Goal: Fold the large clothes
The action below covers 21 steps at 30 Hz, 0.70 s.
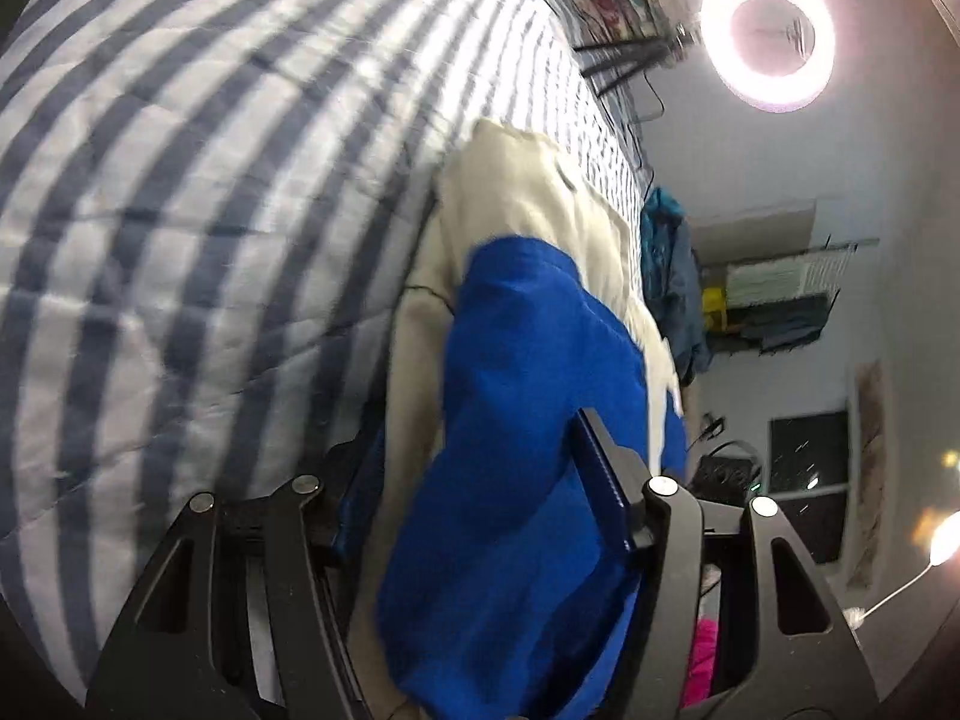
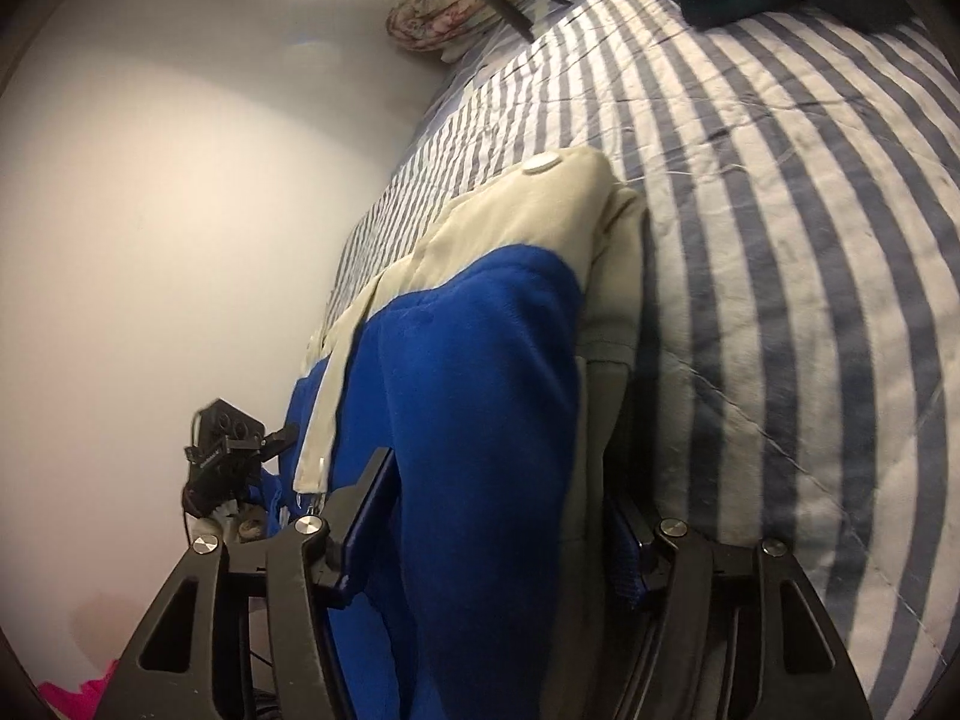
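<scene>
Left wrist: both tongs, left tongs (image 1: 480, 480) and right tongs (image 2: 498, 510), clenched on blue-and-cream jacket (image 1: 528, 360). Thick, soft, floppy; grip seams or hem.

Home bedroom. Bed with blue-and-white striped quilt (image 1: 198, 192) fills the view ahead of both tools; floral pillow (image 2: 438, 12) at its far end. Ring light (image 1: 768, 36) on tripod beyond the bed, clothes hanging (image 1: 666, 276) and a shelf rack (image 1: 774, 294) by the wall, dark window (image 1: 810, 474).
</scene>
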Each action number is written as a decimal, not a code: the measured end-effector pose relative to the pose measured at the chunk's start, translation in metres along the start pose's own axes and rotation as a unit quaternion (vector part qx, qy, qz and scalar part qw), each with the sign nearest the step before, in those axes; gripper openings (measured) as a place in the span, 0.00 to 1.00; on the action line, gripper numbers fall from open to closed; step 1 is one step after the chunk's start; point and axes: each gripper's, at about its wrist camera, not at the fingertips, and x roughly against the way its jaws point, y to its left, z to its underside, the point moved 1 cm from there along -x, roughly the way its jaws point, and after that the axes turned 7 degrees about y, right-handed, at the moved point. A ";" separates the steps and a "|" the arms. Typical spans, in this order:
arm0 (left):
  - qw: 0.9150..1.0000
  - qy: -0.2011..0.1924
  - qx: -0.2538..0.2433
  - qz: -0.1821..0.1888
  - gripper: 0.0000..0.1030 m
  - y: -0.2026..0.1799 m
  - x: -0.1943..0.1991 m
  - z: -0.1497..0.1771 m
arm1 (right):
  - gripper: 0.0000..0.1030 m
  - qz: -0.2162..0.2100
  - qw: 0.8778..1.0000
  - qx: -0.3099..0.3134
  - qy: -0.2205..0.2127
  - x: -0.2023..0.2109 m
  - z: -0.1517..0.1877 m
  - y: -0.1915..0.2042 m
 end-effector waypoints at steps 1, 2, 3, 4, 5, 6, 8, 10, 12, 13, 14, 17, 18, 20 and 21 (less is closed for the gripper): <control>1.000 -0.001 -0.013 -0.016 0.59 -0.007 -0.004 0.001 | 0.55 0.007 1.000 0.001 0.001 0.001 0.002 0.001; 0.999 -0.002 -0.024 -0.029 0.59 -0.012 -0.007 0.002 | 0.53 0.014 1.000 0.003 0.002 -0.002 0.000 0.003; 0.999 -0.004 -0.031 -0.040 0.55 -0.017 -0.009 0.002 | 0.49 0.022 1.000 0.008 0.002 -0.004 0.000 0.005; 0.997 -0.007 -0.042 -0.057 0.50 -0.022 -0.010 0.005 | 0.46 0.031 0.999 0.015 0.002 -0.006 -0.001 0.009; 0.997 -0.008 -0.049 -0.066 0.48 -0.025 -0.011 0.006 | 0.44 0.041 0.999 0.022 0.002 -0.007 -0.001 0.013; 0.996 -0.012 -0.055 -0.074 0.43 -0.029 -0.011 0.008 | 0.42 0.056 0.998 0.033 0.001 -0.008 -0.001 0.020; 0.993 -0.019 -0.069 -0.091 0.37 -0.037 -0.009 0.012 | 0.37 0.082 0.995 0.053 -0.001 -0.011 -0.003 0.036; 0.987 -0.028 -0.101 -0.122 0.29 -0.054 -0.009 0.017 | 0.32 0.109 0.991 0.077 -0.002 -0.011 -0.002 0.052; 0.980 -0.036 -0.127 -0.148 0.25 -0.068 -0.008 0.023 | 0.30 0.131 0.987 0.098 -0.005 -0.010 -0.001 0.066; 0.978 -0.041 -0.136 -0.155 0.23 -0.075 -0.008 0.025 | 0.30 0.140 0.984 0.109 -0.006 -0.010 -0.001 0.074; 0.976 -0.044 -0.140 -0.159 0.22 -0.079 -0.007 0.027 | 0.29 0.146 0.982 0.116 -0.007 -0.009 -0.001 0.079; 0.975 -0.052 -0.147 -0.157 0.20 -0.090 -0.002 0.032 | 0.28 0.157 0.978 0.138 -0.013 -0.003 0.001 0.096; 0.976 -0.054 -0.147 -0.153 0.20 -0.094 0.000 0.034 | 0.28 0.156 0.977 0.143 -0.013 0.001 0.002 0.097; 0.976 -0.058 -0.153 -0.146 0.20 -0.101 0.007 0.037 | 0.27 0.158 0.975 0.154 -0.015 0.007 0.003 0.106; 0.976 -0.059 -0.155 -0.143 0.19 -0.105 0.010 0.038 | 0.27 0.159 0.975 0.157 -0.016 0.010 0.002 0.107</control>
